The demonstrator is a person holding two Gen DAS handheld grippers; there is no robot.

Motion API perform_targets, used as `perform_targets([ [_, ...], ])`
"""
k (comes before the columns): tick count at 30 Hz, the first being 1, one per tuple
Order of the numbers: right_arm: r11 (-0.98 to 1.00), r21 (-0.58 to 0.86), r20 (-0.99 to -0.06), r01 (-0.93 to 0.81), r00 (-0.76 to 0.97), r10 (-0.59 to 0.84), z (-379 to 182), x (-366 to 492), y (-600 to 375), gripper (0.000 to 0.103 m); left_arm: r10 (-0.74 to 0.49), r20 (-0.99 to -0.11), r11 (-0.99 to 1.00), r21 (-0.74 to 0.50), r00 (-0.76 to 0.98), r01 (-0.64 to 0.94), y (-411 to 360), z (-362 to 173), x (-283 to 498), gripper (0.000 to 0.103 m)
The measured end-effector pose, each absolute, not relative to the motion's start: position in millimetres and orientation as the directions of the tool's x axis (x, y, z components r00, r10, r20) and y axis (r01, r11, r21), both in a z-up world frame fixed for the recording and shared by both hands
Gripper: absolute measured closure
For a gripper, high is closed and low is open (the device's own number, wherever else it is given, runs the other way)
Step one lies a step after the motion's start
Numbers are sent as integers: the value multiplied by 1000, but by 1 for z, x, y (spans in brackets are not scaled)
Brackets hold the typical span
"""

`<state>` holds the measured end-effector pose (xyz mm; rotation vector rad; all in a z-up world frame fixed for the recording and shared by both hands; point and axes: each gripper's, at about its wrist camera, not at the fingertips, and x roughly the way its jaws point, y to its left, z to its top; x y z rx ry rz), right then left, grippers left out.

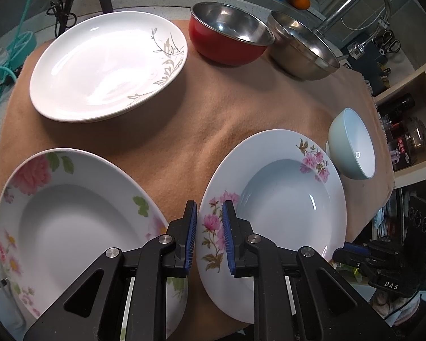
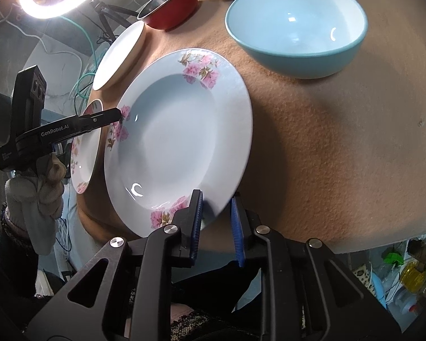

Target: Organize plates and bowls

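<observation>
Clamped shut in the left claw: the rim of the white deep porcelain plate with pink flowers, pinched right at a pink bloom. Astride the opposite rim, slightly parted and seemingly not pinching, the right claw, with one blue pad against the upper face and the other apparently just clear of the blurred edge. At the near edge of the tan cloth-covered bench, between a pale blue ceramic bowl and a second floral plate. Farther back, a white plate with grey leaf pattern, a red steel-lined bowl and a plain steel bowl.
</observation>
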<state>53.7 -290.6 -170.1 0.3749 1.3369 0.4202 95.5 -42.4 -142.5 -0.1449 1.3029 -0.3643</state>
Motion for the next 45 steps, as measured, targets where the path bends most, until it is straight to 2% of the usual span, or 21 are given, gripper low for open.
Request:
perform_targets([
  [10,899,427,-863,-97,253,437,-145,50,-300,80,-337,-886,940,-296,318,169,-28,-114,91,87],
  [11,901,421,-863,-103,263,433,-141,51,-300,79,-337,-881,941,-300,332,160,-25,-111,90,87],
  [13,907,403,-860,-125,288,422,-132,53,-298,69,-336,-870,942,-307,360,136,-16,-104,87,87],
  [15,908,394,-855,-145,305,419,-125,57,-294,67,-332,-863,943,-314,381,110,-7,-101,84,87],
  [34,821,385,-818,-421,255,515,-102,108,-190,65,-177,-834,897,-355,523,-262,92,-96,27,86],
  [45,756,431,-818,-493,141,558,-118,132,-132,65,-118,-854,840,-358,507,-408,128,-117,-3,86],
])
